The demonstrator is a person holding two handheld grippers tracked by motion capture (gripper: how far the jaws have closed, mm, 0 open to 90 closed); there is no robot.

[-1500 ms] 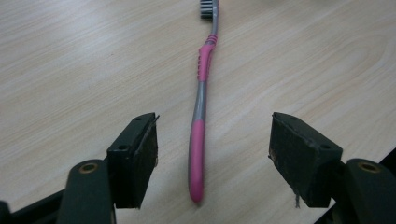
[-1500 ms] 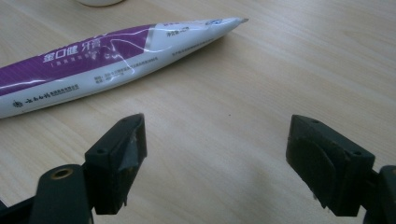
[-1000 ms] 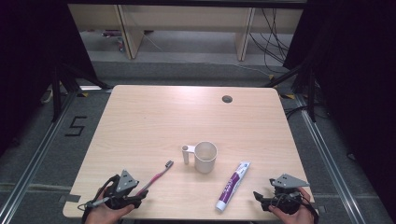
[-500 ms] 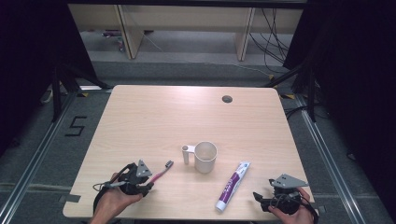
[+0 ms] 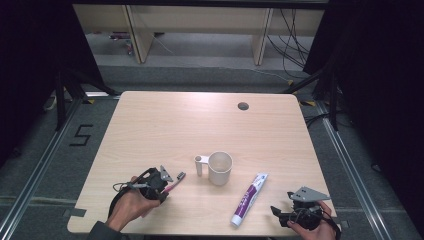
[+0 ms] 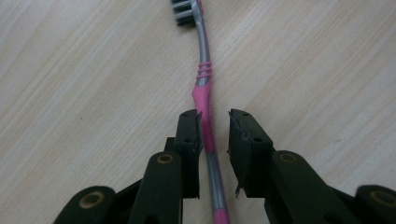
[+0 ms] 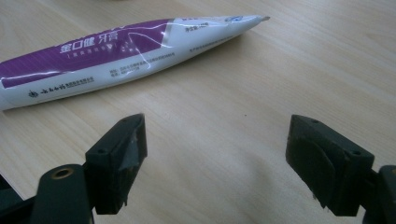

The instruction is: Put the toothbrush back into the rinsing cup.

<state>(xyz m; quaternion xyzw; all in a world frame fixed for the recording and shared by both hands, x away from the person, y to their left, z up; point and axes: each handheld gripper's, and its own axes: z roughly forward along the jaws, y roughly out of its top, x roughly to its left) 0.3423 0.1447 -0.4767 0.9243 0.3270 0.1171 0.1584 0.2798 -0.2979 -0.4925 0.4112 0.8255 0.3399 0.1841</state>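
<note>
far bench: bare, open to pass | centre: mug upright, its handle toward the toothbrush, narrow gap between them | right front: tube lies slantwise between mug and right gripper | bare strip between tube and that gripper

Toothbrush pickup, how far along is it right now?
Done: the left gripper straddles the toothbrush handle. In hand: its jaws have just been closing, one pad touching, a gap at the other, brush flat on the table. Left: gripping and lifting. Right gripper idles open.
</note>
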